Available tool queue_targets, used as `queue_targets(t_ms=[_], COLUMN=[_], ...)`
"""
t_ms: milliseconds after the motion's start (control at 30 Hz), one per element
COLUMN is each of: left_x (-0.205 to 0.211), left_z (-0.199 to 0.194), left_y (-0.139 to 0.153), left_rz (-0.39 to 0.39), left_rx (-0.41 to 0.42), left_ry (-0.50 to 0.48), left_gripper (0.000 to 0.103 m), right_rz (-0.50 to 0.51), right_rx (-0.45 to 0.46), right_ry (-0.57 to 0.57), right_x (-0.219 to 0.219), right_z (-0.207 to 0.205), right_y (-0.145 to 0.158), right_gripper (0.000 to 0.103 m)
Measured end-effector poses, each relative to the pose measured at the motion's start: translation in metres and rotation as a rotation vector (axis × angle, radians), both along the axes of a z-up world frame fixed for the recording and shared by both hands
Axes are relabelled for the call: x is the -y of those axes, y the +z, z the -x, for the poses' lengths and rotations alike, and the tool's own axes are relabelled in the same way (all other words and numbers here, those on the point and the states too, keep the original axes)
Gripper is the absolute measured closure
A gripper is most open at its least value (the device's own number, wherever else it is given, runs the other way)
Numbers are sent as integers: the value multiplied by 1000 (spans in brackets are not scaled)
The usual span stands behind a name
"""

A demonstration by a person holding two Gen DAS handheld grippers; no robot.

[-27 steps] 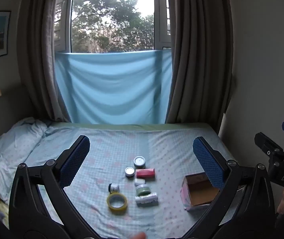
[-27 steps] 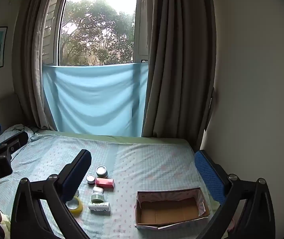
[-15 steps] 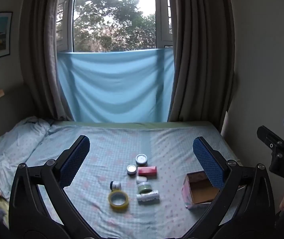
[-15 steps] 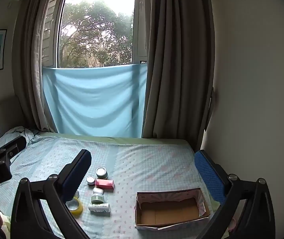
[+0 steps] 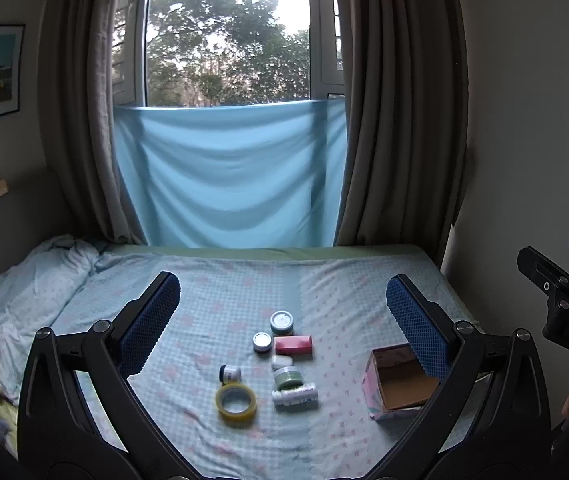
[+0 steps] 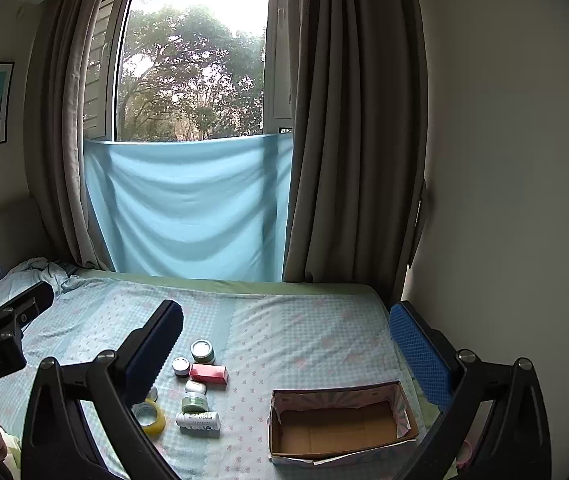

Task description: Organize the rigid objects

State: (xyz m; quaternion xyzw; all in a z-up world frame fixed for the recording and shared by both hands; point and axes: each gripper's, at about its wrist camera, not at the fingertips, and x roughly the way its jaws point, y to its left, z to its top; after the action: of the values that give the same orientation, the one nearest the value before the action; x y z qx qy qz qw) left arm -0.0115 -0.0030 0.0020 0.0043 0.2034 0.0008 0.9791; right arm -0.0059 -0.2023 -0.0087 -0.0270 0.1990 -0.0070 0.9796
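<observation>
Several small items lie grouped on the bed: a yellow tape roll (image 5: 236, 400) (image 6: 149, 416), a white bottle on its side (image 5: 295, 395) (image 6: 198, 421), a green jar (image 5: 288, 377) (image 6: 194, 402), a pink box (image 5: 293, 345) (image 6: 208, 373), two silver-lidded tins (image 5: 282, 321) (image 6: 202, 351) and a small dark jar (image 5: 230, 373). An open cardboard box (image 5: 400, 384) (image 6: 340, 426) stands to their right. My left gripper (image 5: 280, 320) and right gripper (image 6: 284, 350) are both open and empty, held well above and short of the items.
The bed (image 5: 224, 292) has a light blue patterned sheet, with crumpled bedding (image 5: 24, 280) at the left. A blue cloth (image 5: 228, 176) and curtains hang at the window behind. A wall (image 6: 504, 200) borders the bed's right side.
Both views have tilted slightly; the items and box sit a little higher and farther in frame. Both grippers stay open.
</observation>
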Motion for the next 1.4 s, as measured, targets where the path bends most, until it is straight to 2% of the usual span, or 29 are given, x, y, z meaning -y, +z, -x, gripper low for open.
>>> queue_targets(t_ms=[1400], left_x=[3], left_z=[1], left_y=[-1], left_rz=[-3], left_rx=[6], left_ry=[0], left_gripper=[0], right_rz=[-10], right_rx=[0], right_ry=[-4], right_x=[1], right_z=[0], right_y=[1], right_gripper=[0])
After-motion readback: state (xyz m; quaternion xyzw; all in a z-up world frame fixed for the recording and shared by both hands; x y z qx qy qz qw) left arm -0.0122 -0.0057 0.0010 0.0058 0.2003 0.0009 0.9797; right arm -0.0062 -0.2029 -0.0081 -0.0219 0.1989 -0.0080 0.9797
